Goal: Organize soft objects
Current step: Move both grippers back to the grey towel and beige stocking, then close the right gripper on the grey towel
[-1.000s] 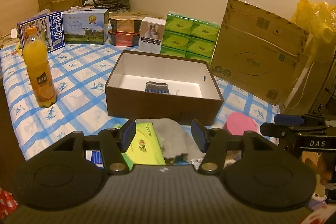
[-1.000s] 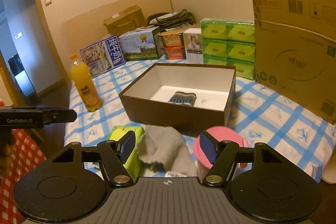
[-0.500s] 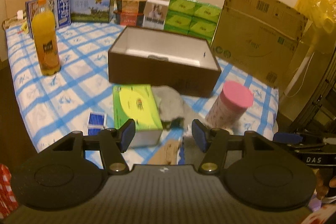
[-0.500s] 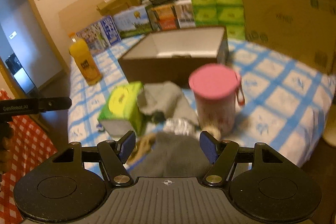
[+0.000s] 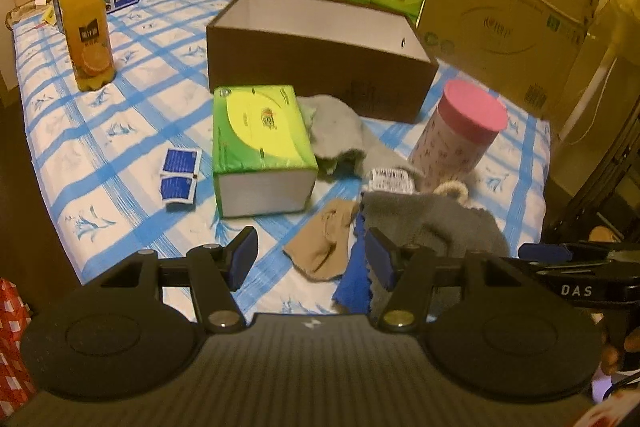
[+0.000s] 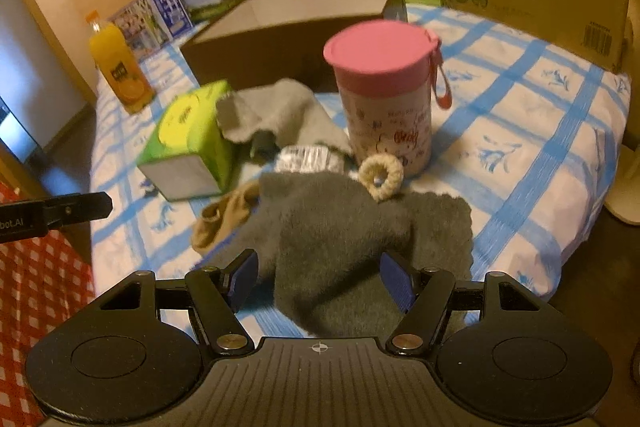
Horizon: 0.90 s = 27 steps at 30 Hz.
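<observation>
Dark grey cloth (image 6: 340,227): a fuzzy, rumpled piece lying at the near edge of the blue-checked bedspread (image 5: 100,131), just in front of the pink-lidded cup.
Tan sock (image 5: 326,243): crumpled flat to the left of the dark grey cloth, touching it or nearly so.
Blue cloth (image 5: 358,279): a small bright piece at the near edge, partly under the dark grey cloth.
Light grey cloth (image 5: 336,123): bunched between the tissue box and the brown box, leaning on the tissue box's side.
Cream ring (image 6: 380,173): a knitted loop resting on the far edge of the dark grey cloth, against the cup's base.
Right gripper (image 6: 318,277): jaws spread, hanging over the dark grey cloth; the cloth shows between the blue pads, neither pad pressing on it.
Left gripper (image 5: 310,261): jaws spread, above the tan sock and the blue cloth, pinching nothing.
Pink-lidded cup (image 5: 460,131): upright, right of the cloths.
Green tissue box (image 5: 260,143): lying flat, left of the cloths.
Brown box (image 5: 316,55): open-topped, white inside, behind the tissue box and the cloths.
Blue packets (image 5: 179,175): two small ones, left of the tissue box.
Orange juice bottle (image 5: 86,27): upright, far left on the bedspread.
</observation>
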Available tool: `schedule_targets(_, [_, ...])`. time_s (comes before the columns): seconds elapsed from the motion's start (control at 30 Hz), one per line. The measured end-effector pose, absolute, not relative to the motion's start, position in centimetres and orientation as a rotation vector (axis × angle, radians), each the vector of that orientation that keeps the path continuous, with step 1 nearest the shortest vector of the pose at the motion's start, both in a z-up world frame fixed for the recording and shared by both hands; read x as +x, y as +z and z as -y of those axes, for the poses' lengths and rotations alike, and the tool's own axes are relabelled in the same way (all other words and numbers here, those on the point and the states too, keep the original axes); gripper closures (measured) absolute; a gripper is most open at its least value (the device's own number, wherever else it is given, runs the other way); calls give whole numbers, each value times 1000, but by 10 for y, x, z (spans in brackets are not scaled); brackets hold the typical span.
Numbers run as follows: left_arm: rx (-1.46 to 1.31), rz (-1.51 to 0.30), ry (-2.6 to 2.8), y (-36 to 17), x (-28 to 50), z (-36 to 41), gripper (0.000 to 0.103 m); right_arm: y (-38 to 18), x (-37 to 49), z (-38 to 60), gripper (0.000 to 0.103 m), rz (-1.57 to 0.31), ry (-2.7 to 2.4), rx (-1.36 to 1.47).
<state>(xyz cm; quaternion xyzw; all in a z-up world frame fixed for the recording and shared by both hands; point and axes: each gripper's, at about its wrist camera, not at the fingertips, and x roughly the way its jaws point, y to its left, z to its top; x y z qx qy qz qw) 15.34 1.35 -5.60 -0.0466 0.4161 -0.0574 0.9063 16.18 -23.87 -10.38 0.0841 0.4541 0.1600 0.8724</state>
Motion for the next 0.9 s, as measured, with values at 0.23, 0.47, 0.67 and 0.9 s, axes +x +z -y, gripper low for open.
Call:
schedule_targets(0.23, [-90,-905,-124,-76,159,-11,47,-122,166,226,26,-975,311,153])
schedule_targets(0.47, [-83,-925,-125,-85,163,-8,47,-135,180,220,25,-967,240,139])
schedule_targets(0.67, [-87,-931,-117,-88,164,-11,47,-140,181,215,68,-937,259,83])
schedule_targets(0.9, [-89,-918,-113,-86,162,-14,47,-124,169,214,96,-865,319,48])
